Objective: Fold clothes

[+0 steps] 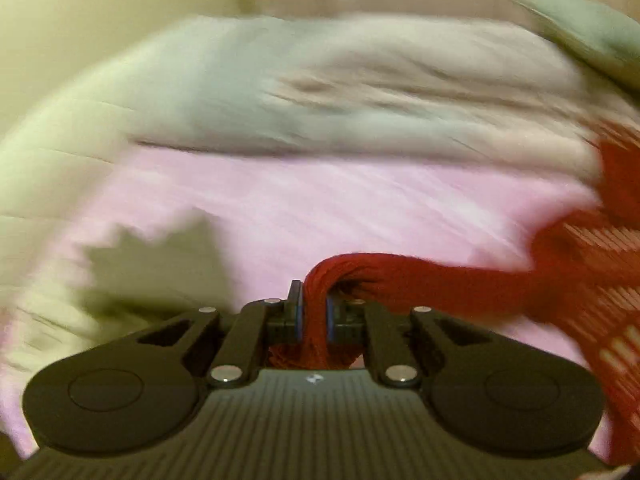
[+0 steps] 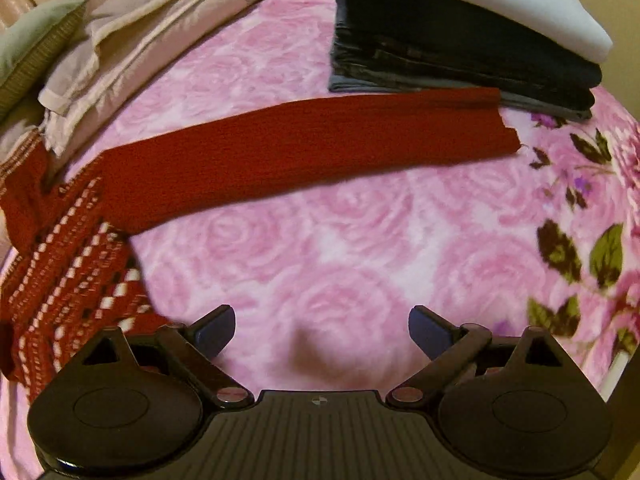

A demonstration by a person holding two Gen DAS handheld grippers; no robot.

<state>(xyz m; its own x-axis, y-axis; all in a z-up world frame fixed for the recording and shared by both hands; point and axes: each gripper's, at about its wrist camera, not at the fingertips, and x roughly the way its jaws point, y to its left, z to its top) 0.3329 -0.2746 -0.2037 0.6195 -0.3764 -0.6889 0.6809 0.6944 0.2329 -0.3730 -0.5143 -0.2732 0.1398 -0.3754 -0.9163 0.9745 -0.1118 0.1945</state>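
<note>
Left gripper point(image 1: 314, 316): fingers pinched on bunched red sweater point(image 1: 400, 280); keep tension.
Right gripper point(image 2: 322, 330): fingers wide, empty.
Sleeve point(image 2: 320, 144): flat toward 2 o'clock; fold inward.

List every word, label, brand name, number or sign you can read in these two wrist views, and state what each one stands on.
None: no readable text in either view.
The left gripper body carries a small round mark, no letters.
The right gripper body carries the same mark.
The red sweater, folded clothes stack and pink floral blanket show no labels.

Pink floral bedspread point(image 2: 360, 240) (roses), cream wall point(image 1: 100, 12)
</note>
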